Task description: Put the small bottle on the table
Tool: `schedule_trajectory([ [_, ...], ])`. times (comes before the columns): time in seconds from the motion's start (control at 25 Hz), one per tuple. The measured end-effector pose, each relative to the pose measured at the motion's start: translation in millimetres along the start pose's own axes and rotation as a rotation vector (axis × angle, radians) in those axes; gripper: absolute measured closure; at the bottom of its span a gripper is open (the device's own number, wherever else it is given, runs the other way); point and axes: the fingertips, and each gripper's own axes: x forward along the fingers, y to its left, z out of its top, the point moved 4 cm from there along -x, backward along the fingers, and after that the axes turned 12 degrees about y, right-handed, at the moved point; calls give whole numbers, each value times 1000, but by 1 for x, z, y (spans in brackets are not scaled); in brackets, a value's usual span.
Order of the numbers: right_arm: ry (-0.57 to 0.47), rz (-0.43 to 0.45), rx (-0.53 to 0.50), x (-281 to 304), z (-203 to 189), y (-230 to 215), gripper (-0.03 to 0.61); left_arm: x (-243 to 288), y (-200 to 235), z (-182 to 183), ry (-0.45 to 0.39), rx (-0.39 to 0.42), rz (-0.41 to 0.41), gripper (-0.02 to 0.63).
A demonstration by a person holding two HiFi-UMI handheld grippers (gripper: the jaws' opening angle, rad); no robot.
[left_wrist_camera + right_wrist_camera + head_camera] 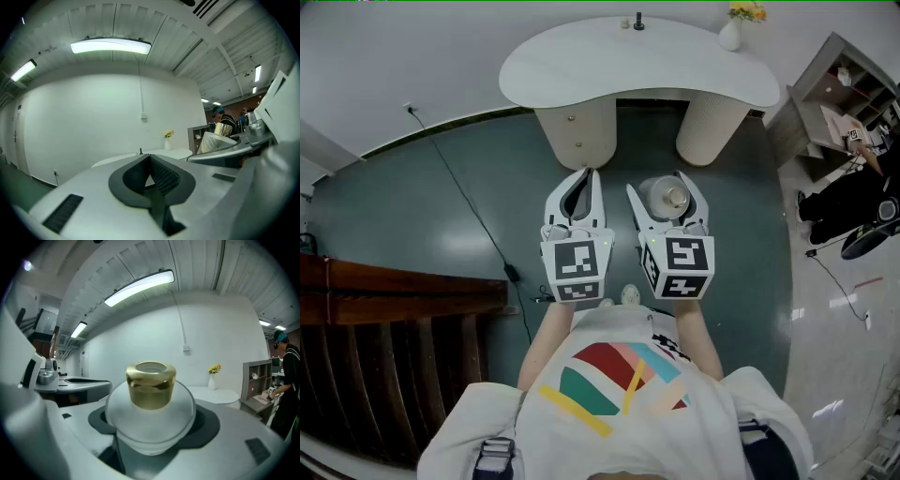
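The small bottle (150, 423) belongs on the white table (581, 67), well apart at twelve o'clock in the head view. The right tongs (661, 188) clasp its round frosted body, while the left tongs (582, 176) are closed on nothing. It looks like glass (stiff, smooth, breakable, probably weighty), so the belly is the place to hold it, not the gold cap (151, 385).

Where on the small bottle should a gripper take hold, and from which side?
Grip the small bottle by its round frosted body, below the gold cap, coming in level from the side. The body is the widest part and offers two broad opposite sides to press on, while the cap is narrower and shiny. The right gripper holds it this way, with the bottle upright.
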Motion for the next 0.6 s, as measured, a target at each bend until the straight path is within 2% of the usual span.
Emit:
schedule_trajectory([
  [0.4,-1,-9,-13,-3,-2,-8,229,5,-12,2,0,8,-21,597],
  [0.6,-37,0,0,-4,1,-18,229,13,-19,4,5,7,-22,597],
])
